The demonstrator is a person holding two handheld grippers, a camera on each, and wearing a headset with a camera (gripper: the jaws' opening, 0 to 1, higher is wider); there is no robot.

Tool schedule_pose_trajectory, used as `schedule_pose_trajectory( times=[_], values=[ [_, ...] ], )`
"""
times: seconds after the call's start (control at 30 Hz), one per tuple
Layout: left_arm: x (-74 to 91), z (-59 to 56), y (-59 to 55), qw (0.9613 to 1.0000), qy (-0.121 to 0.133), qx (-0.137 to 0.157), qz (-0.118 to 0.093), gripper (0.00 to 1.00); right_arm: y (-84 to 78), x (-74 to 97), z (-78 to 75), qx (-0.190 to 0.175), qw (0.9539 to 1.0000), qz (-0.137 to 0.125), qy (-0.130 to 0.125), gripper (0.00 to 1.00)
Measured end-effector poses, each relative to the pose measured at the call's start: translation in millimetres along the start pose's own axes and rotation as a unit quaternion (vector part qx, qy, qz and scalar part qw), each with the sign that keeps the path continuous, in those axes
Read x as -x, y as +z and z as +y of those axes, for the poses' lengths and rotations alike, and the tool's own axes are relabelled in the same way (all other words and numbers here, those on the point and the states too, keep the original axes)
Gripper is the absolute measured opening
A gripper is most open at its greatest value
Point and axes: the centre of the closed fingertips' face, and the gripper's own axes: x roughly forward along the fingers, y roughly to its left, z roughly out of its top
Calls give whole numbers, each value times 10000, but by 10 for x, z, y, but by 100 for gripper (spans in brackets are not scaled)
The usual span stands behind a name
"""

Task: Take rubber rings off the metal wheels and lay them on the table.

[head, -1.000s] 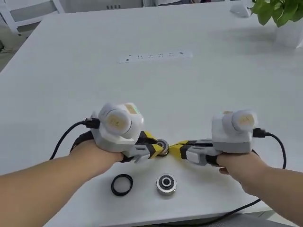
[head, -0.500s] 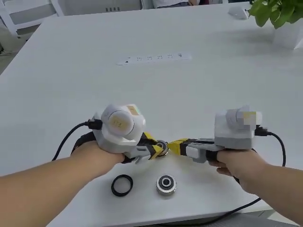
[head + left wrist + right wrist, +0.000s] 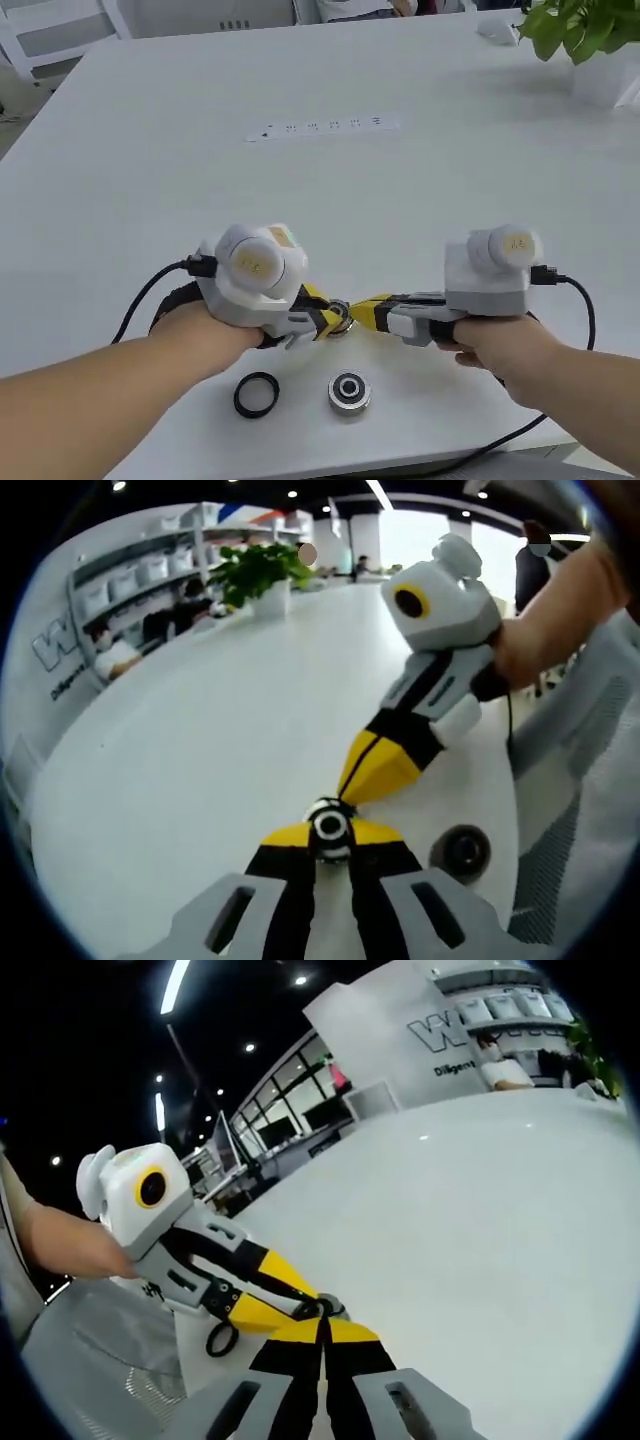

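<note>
At lower centre, the left claw [image 3: 325,318] clenches a metal wheel [image 3: 330,828] as the right claw [image 3: 322,1320], pinched shut at its rim, should pull straight away without twisting.

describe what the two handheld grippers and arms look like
The left gripper and right gripper match: chunky pale grey-white plastic bodies, black jaws ending in yellow wedge-shaped tips, and a black cable running from each. The person's forearms are bare, with no sleeves in view.
</note>
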Motion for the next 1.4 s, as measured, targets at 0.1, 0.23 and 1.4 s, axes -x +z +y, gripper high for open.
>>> schedule_pose_trajectory(
  times=[0.1,0.23,1.4],
  values=[
    [-1,-1,1,10000,7,17,-2,12,-4,-3,9,4,10000,-1,12,0],
    [3,-14,2,10000,3,15,6,12,-15,-8,38,10,10000,4,27,0],
    [7,-20,-2,9996,18,217,-162,14,-4,49,102,43,9999,-2,164,0]
  ],
)
